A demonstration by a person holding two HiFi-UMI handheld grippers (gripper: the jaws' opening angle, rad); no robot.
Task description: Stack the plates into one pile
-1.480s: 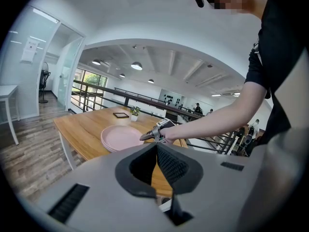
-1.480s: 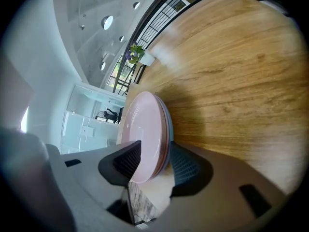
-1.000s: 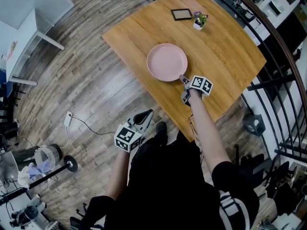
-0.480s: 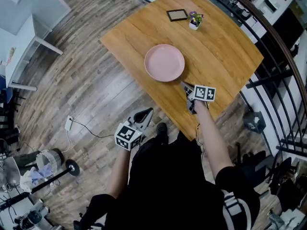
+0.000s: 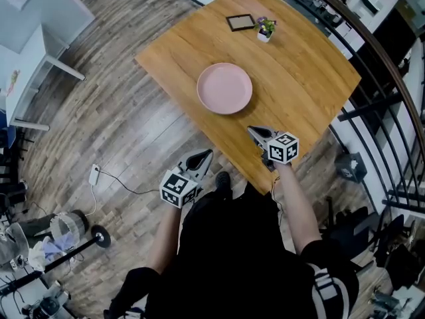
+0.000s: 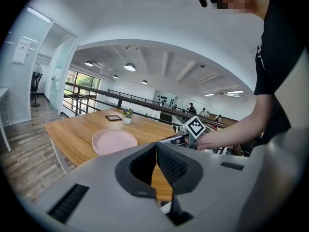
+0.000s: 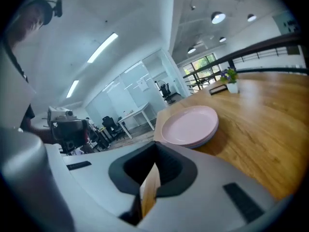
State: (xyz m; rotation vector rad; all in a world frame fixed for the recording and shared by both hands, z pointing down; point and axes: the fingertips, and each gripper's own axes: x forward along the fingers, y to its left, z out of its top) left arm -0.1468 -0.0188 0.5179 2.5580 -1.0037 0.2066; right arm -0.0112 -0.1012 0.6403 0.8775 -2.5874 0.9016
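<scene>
Plate pile (image 5: 224, 88) central on table (image 5: 305, 65), bare wood around; left tool (image 5: 206, 153), right tool (image 5: 252, 129) closed.

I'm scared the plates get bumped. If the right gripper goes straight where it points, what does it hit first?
Probably the table, just before the pink plates: the right gripper tilts down toward them. Depth is unclear, so maybe the plates' edge.

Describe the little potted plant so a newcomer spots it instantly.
Start at the light wooden table, then go to its far corner, beyond the pile of round pink plates. There the small white pot with green leaves and purple flowers stands beside a flat dark-framed rectangle; it alone has foliage.
</scene>
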